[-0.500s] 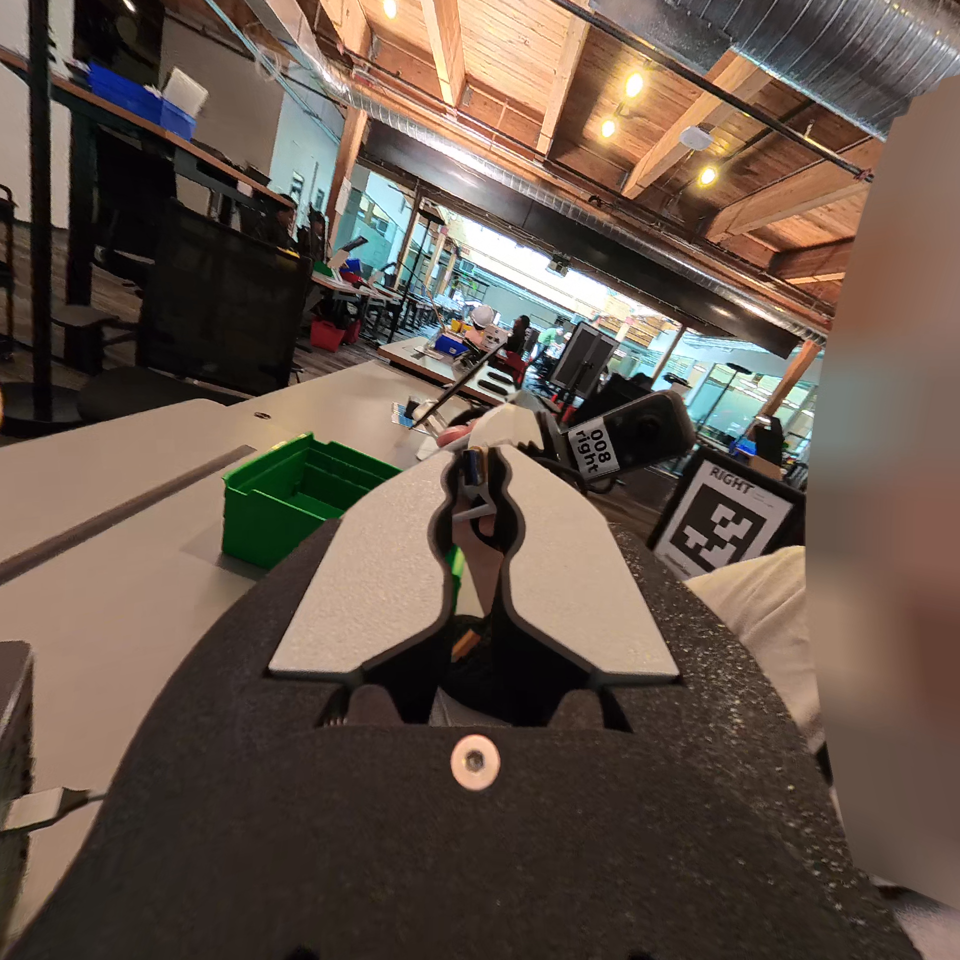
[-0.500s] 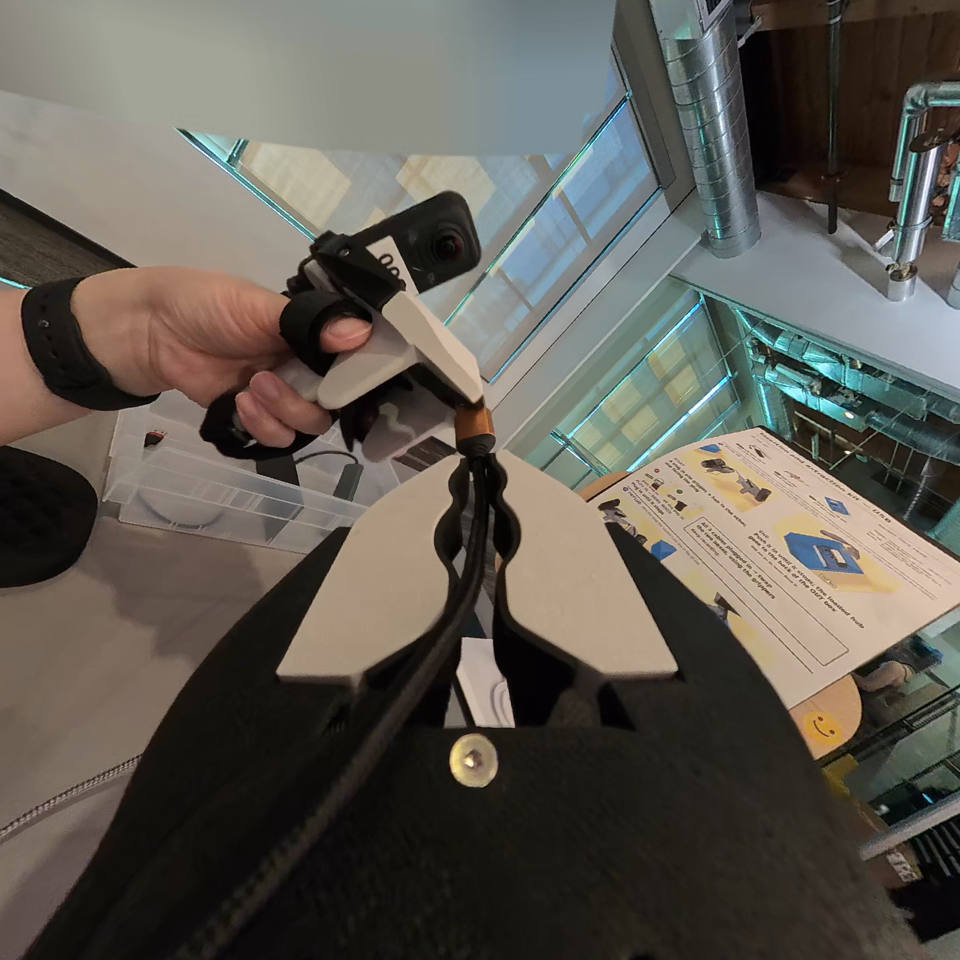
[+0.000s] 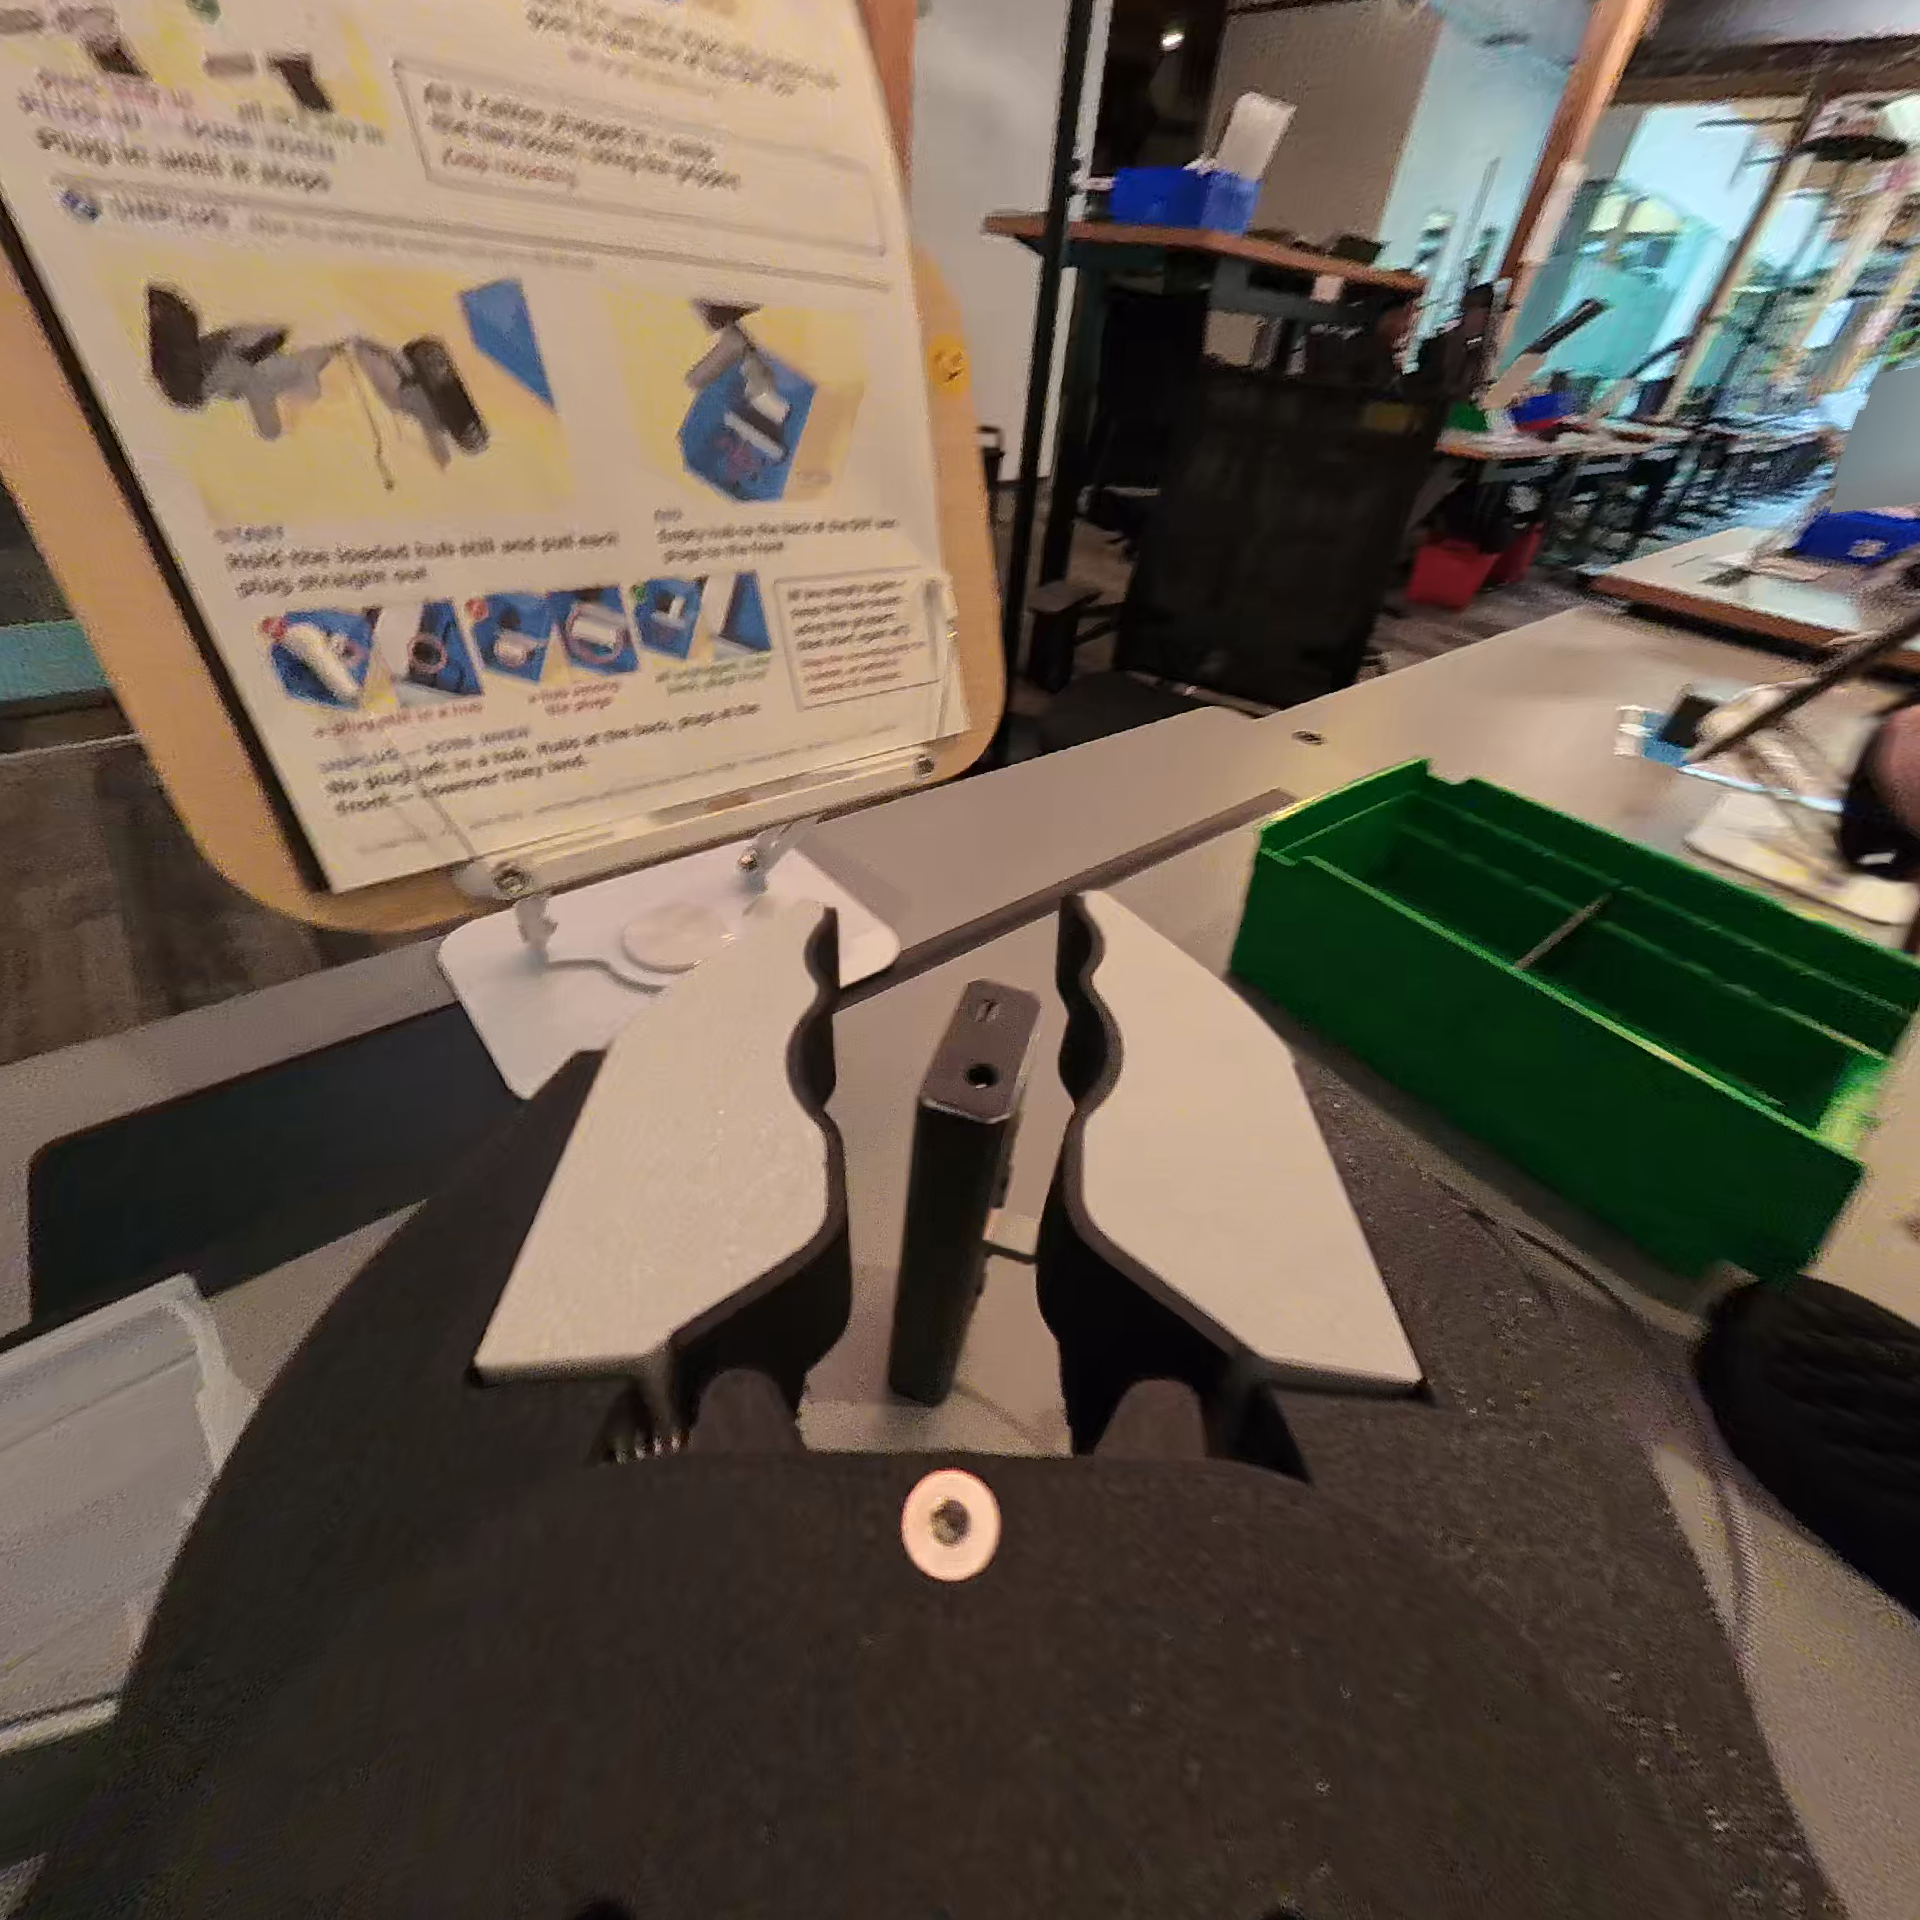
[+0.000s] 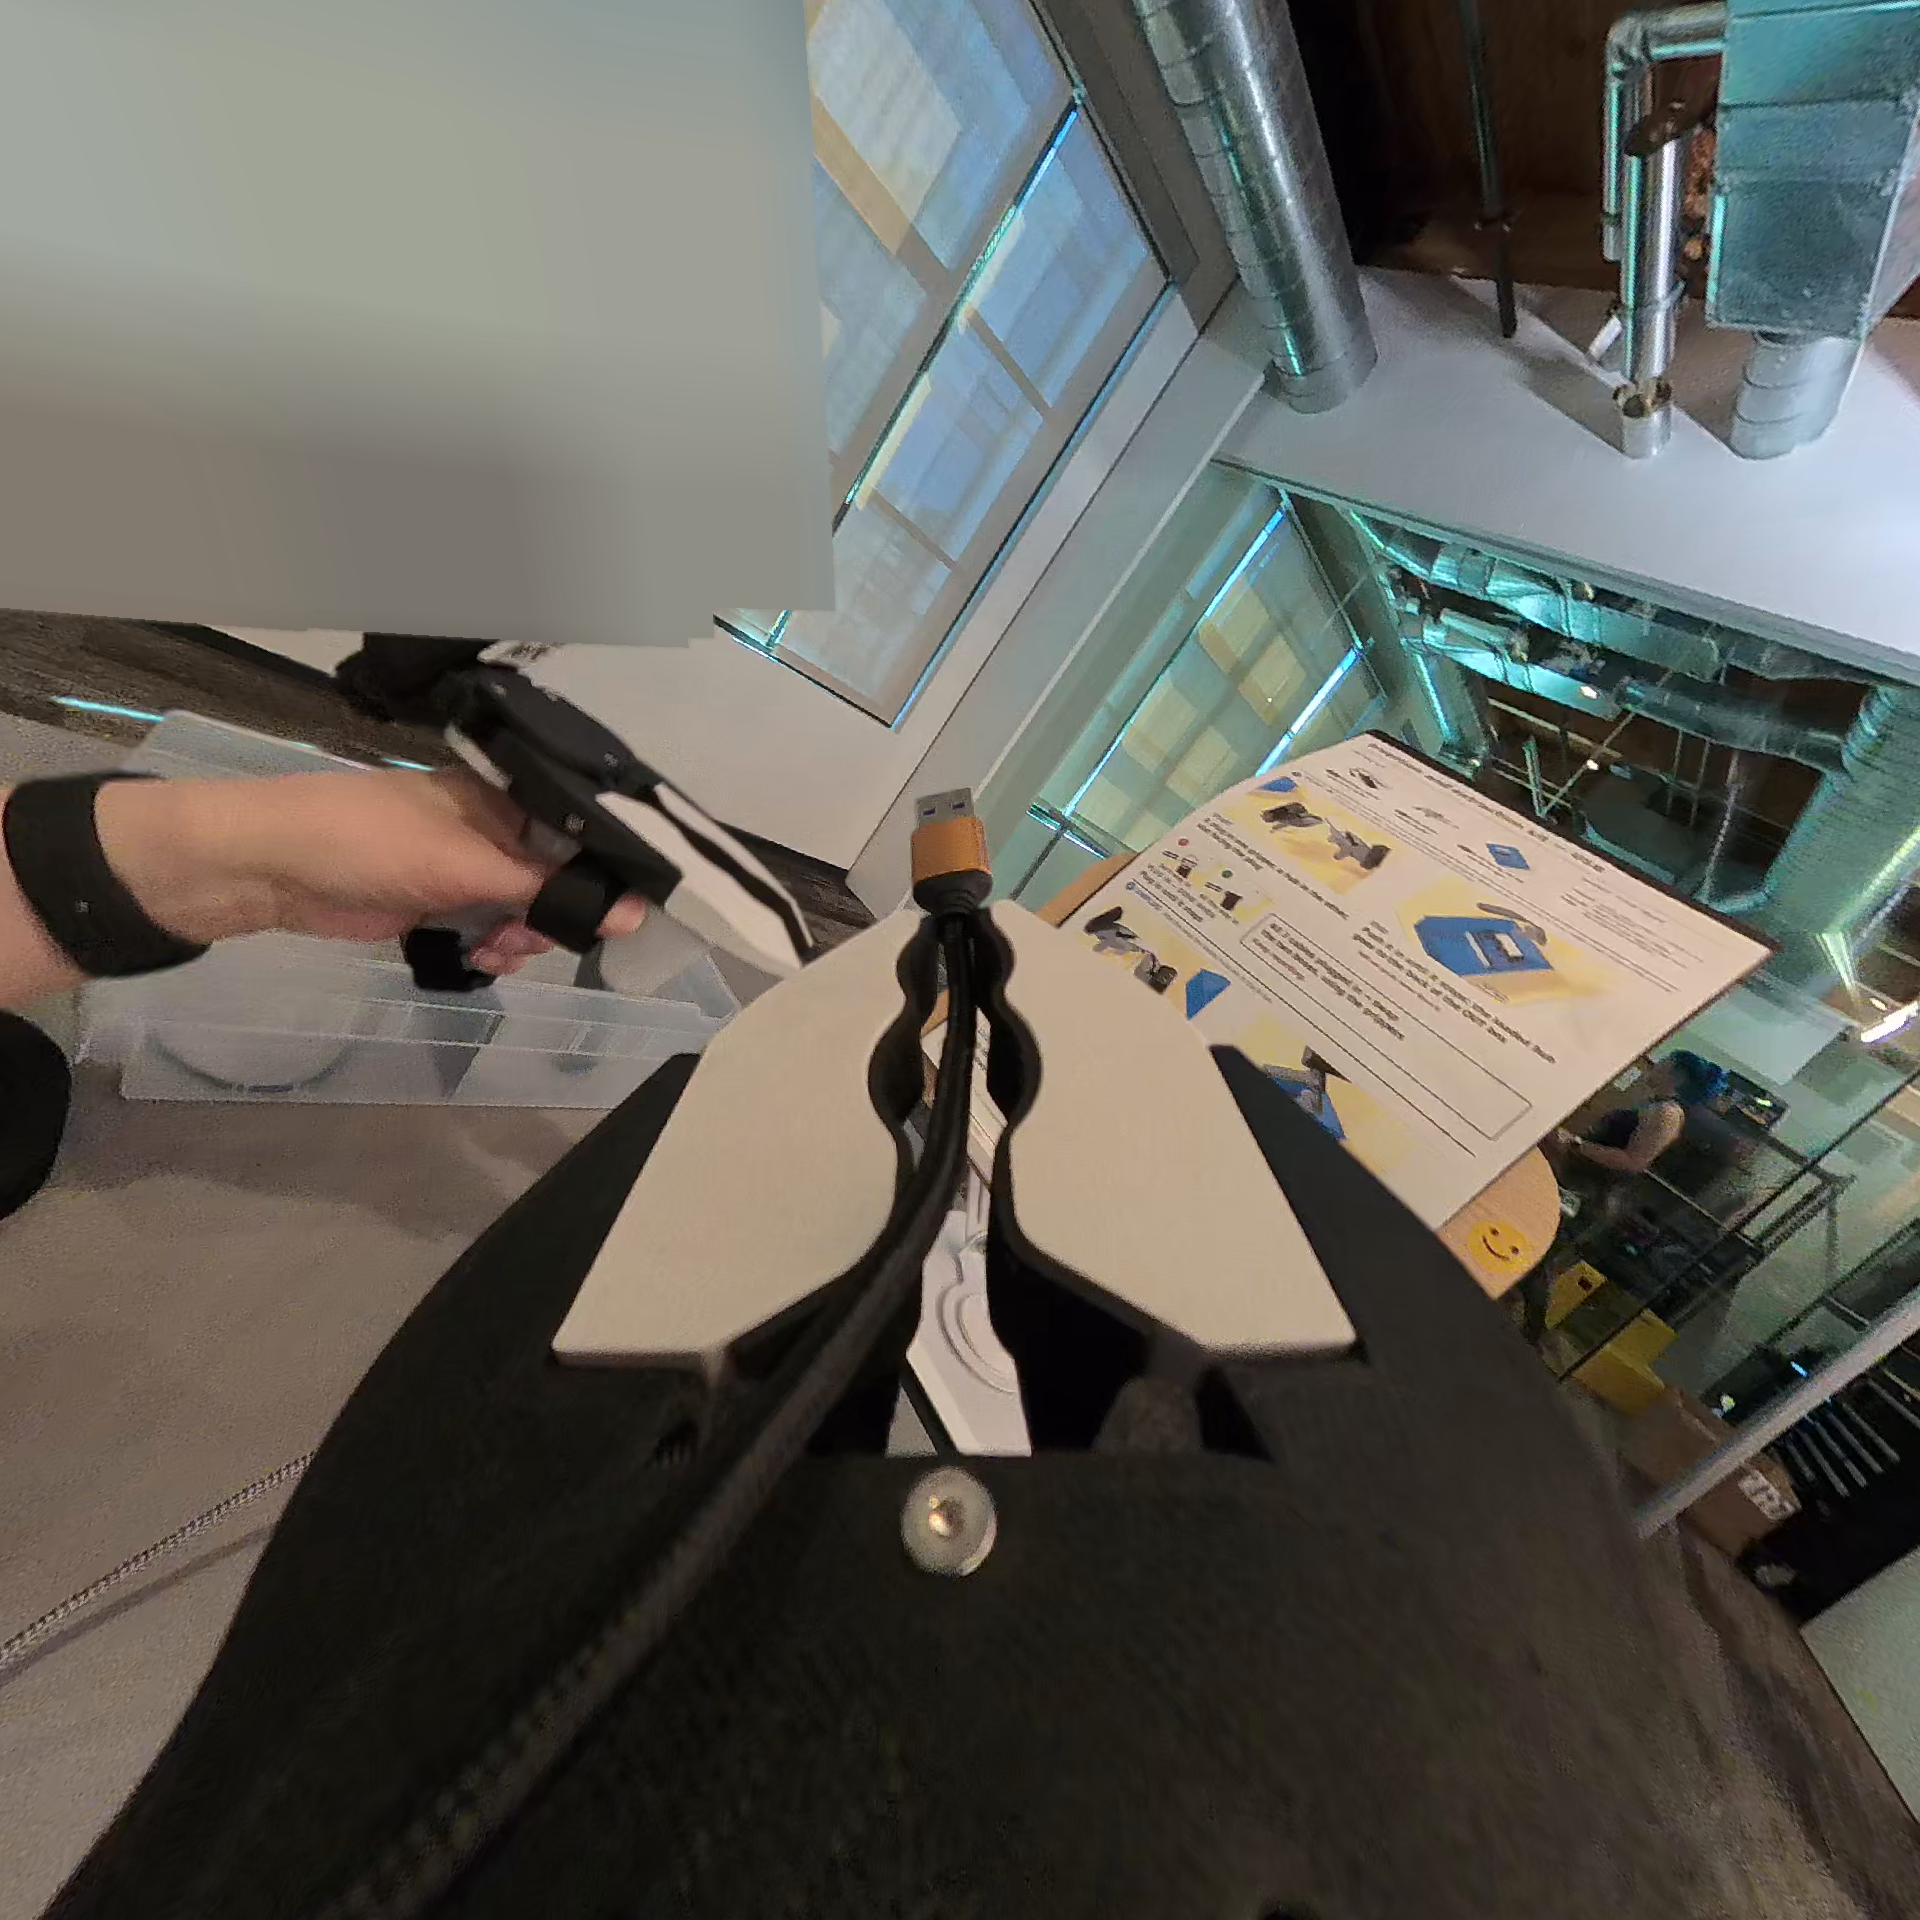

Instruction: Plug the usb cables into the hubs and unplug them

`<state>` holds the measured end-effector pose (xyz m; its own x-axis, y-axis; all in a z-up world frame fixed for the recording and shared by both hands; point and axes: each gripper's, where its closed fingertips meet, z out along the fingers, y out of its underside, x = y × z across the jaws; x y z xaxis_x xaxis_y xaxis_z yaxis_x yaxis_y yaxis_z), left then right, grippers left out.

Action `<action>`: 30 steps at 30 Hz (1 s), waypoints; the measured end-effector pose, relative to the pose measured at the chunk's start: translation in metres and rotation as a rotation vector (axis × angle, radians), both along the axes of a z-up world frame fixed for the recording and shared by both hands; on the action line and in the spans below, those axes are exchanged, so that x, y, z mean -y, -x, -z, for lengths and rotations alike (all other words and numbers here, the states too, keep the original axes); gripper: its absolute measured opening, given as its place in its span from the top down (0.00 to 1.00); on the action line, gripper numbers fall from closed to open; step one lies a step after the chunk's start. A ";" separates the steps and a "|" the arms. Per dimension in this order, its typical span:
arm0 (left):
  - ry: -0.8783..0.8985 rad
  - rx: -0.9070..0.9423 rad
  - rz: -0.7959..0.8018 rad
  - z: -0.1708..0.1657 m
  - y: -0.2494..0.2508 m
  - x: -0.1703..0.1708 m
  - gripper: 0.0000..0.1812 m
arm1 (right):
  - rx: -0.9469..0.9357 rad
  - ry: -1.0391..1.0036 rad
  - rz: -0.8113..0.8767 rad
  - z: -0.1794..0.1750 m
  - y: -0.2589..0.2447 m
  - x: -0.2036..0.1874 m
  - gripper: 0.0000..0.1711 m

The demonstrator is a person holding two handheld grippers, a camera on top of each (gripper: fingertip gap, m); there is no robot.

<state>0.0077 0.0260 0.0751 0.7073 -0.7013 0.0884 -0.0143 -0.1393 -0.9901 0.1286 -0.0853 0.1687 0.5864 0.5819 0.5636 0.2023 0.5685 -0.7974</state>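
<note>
Gripping the braided usb cable [image 4: 940,1081] just below its orange plug [image 4: 945,850], the right gripper [image 4: 951,920] holds tight. Left gripper [image 3: 945,997] gapes wide around the dark hub [image 3: 961,1174], standing loose on the tabletop [image 3: 1039,800] — it may topple. Half a second ago, plug and hub were mated aloft.

Hub [image 3: 961,1184]: between the spread fingers [image 3: 686,1132] of the left gripper [image 3: 945,940], touching neither, over the table [image 3: 1101,774].
Bin [image 3: 1558,1023]: on the table, right of the hub.
Instruction board [image 3: 499,416]: on a stand, behind and left of the hub.
Cable [image 4: 940,1039]: pinched between the right gripper [image 4: 951,914] fingers, plug [image 4: 945,842] sticking out past the tips.
Clear box [image 4: 395,1013]: on the table, left of the cable.
</note>
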 end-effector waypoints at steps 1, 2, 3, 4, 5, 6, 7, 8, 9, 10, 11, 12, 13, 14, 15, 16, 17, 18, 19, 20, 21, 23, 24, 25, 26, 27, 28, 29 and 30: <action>-0.006 -0.009 -0.037 0.008 0.002 -0.007 0.76 | -0.010 0.007 0.007 -0.001 -0.003 -0.002 0.96; -0.015 -0.015 -0.077 0.015 0.004 -0.014 0.74 | -0.019 0.017 0.010 -0.001 -0.006 -0.003 0.96; -0.022 -0.021 -0.115 0.021 0.006 -0.019 0.74 | -0.028 0.027 0.014 -0.002 -0.008 -0.005 0.96; -0.029 -0.027 -0.149 0.028 0.008 -0.024 0.73 | -0.036 0.035 0.020 -0.002 -0.010 -0.006 0.96; -0.041 -0.035 -0.175 0.034 0.009 -0.028 0.72 | -0.042 0.044 0.025 -0.003 -0.012 -0.008 0.96; -0.058 -0.049 -0.210 0.039 0.011 -0.032 0.72 | -0.047 0.055 0.031 -0.003 -0.014 -0.010 0.96; -0.077 -0.071 -0.239 0.044 0.012 -0.035 0.72 | -0.055 0.062 0.040 -0.003 -0.016 -0.012 0.96; -0.085 -0.108 -0.266 0.050 0.013 -0.038 0.70 | -0.061 0.072 0.044 -0.003 -0.017 -0.013 0.96; -0.086 -0.149 -0.311 0.056 0.017 -0.040 0.68 | -0.066 0.084 0.047 -0.003 -0.019 -0.015 0.96; -0.090 -0.169 -0.363 0.060 0.021 -0.042 0.68 | -0.072 0.092 0.052 -0.003 -0.021 -0.016 0.96; -0.103 -0.152 -0.409 0.060 0.025 -0.042 0.69 | -0.078 0.097 0.056 -0.003 -0.022 -0.017 0.96; -0.106 -0.149 -0.451 0.063 0.029 -0.041 0.71 | -0.082 0.104 0.057 -0.003 -0.024 -0.018 0.96; -0.104 -0.155 -0.479 0.068 0.032 -0.039 0.71 | -0.085 0.113 0.060 -0.003 -0.025 -0.019 0.96; -0.108 -0.163 -0.484 0.074 0.034 -0.035 0.72 | -0.087 0.118 0.063 -0.003 -0.026 -0.020 0.96; -0.110 -0.176 -0.485 0.080 0.036 -0.032 0.72 | -0.089 0.121 0.062 -0.003 -0.027 -0.021 0.96; -0.102 -0.183 -0.485 0.083 0.038 -0.032 0.71 | -0.090 0.124 0.062 -0.003 -0.027 -0.021 0.96; -0.072 -0.194 -0.462 0.086 0.036 -0.033 0.69 | -0.091 0.128 0.064 -0.002 -0.027 -0.022 0.96; -0.031 -0.214 -0.442 0.091 0.035 -0.034 0.67 | -0.090 0.133 0.065 -0.002 -0.027 -0.022 0.96; 0.002 -0.223 -0.436 0.095 0.036 -0.035 0.66 | -0.086 0.136 0.060 -0.001 -0.027 -0.022 0.96; 0.023 -0.211 -0.418 0.098 0.035 -0.035 0.65 | -0.082 0.138 0.058 -0.001 -0.026 -0.021 0.96; 0.057 -0.189 -0.392 0.102 0.032 -0.035 0.66 | -0.077 0.139 0.059 0.000 -0.025 -0.022 0.96; 0.158 -0.173 -0.375 0.113 0.031 -0.034 0.68 | -0.062 0.146 0.062 0.002 -0.024 -0.023 0.96; 0.212 -0.186 -0.386 0.121 0.035 -0.034 0.73 | -0.057 0.147 0.065 0.003 -0.024 -0.023 0.96; 0.242 -0.200 -0.385 0.125 0.036 -0.033 0.77 | -0.055 0.147 0.066 0.004 -0.024 -0.024 0.96; 0.262 -0.219 -0.380 0.128 0.037 -0.032 0.79 | -0.054 0.147 0.065 0.004 -0.025 -0.024 0.96; 0.286 -0.246 -0.373 0.131 0.037 -0.031 0.79 | -0.055 0.147 0.066 0.003 -0.025 -0.024 0.96; 0.308 -0.275 -0.360 0.134 0.036 -0.029 0.79 | -0.057 0.144 0.070 0.003 -0.025 -0.025 0.96; 0.329 -0.308 -0.340 0.138 0.034 -0.027 0.78 | -0.057 0.144 0.070 0.003 -0.026 -0.025 0.96; 0.352 -0.346 -0.320 0.142 0.031 -0.023 0.77 | -0.058 0.146 0.069 0.003 -0.026 -0.025 0.96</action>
